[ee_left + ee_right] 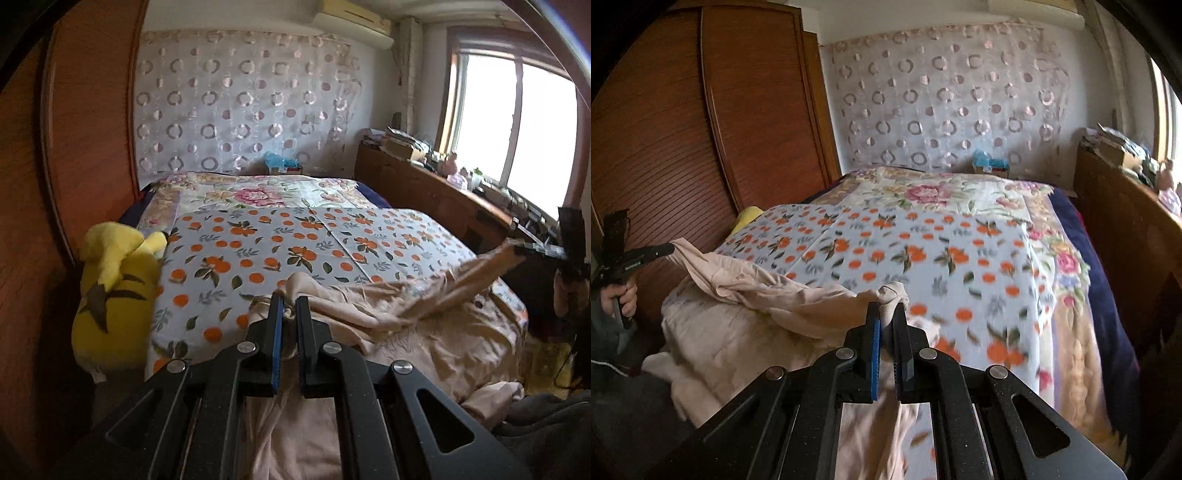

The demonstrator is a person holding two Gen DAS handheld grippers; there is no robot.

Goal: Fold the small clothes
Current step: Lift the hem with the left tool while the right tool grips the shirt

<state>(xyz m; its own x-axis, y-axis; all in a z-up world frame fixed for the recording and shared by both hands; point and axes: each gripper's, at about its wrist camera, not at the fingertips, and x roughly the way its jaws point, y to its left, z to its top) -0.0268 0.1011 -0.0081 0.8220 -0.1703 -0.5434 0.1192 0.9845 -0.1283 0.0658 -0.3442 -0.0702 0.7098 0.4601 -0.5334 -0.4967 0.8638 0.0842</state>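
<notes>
A beige garment (399,314) lies crumpled on the near end of the bed, stretched between both grippers. My left gripper (291,306) is shut on one edge of it; the cloth bunches between the fingers. It also shows far left in the right wrist view (670,249), holding the cloth up. My right gripper (887,314) is shut on another edge of the beige garment (757,295). It shows at the right in the left wrist view (517,251), blurred, with cloth trailing from it.
The bed has an orange-print sheet (295,243) with a floral quilt (266,192) beyond. A yellow plush toy (114,291) lies at the bed's left edge by the wooden wardrobe (701,129). A cluttered wooden cabinet (424,184) runs under the window on the right.
</notes>
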